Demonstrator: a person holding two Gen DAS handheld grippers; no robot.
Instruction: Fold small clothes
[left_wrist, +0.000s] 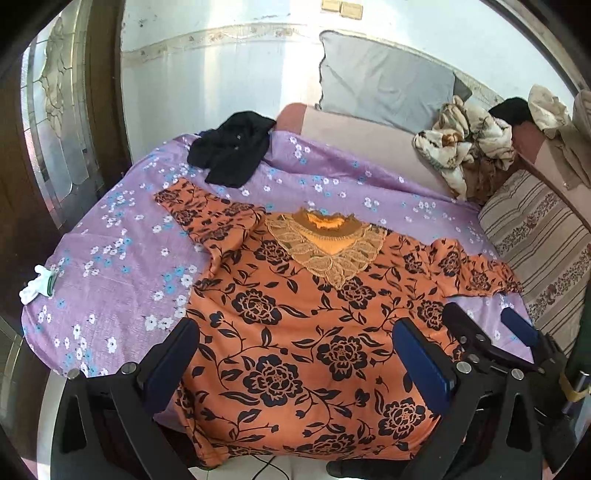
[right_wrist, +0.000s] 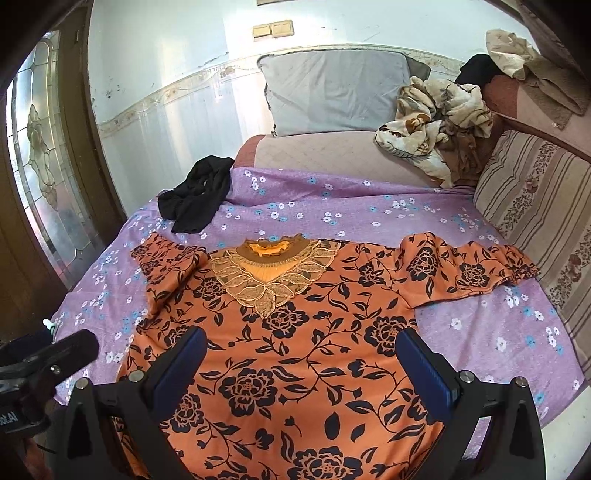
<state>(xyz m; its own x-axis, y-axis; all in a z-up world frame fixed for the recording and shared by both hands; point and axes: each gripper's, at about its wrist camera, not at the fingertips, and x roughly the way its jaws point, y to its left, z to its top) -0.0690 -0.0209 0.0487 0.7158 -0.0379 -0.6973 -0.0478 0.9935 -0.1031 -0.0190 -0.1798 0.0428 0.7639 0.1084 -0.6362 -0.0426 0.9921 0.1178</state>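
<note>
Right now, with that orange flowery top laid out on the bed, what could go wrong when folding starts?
The orange top hangs over the bed's near edge, so a pull might slide it off. The purple sheet beneath could get pinched along with it. Its right sleeve already looks rumpled and may fold crooked.

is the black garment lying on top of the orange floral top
No, the black garment lies apart on the purple sheet, beyond the orange top and its left sleeve.

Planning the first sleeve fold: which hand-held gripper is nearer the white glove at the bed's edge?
Left. The left hand-held gripper hangs open over the orange top, glove off to its left; the right hand-held gripper sits farther right.
</note>
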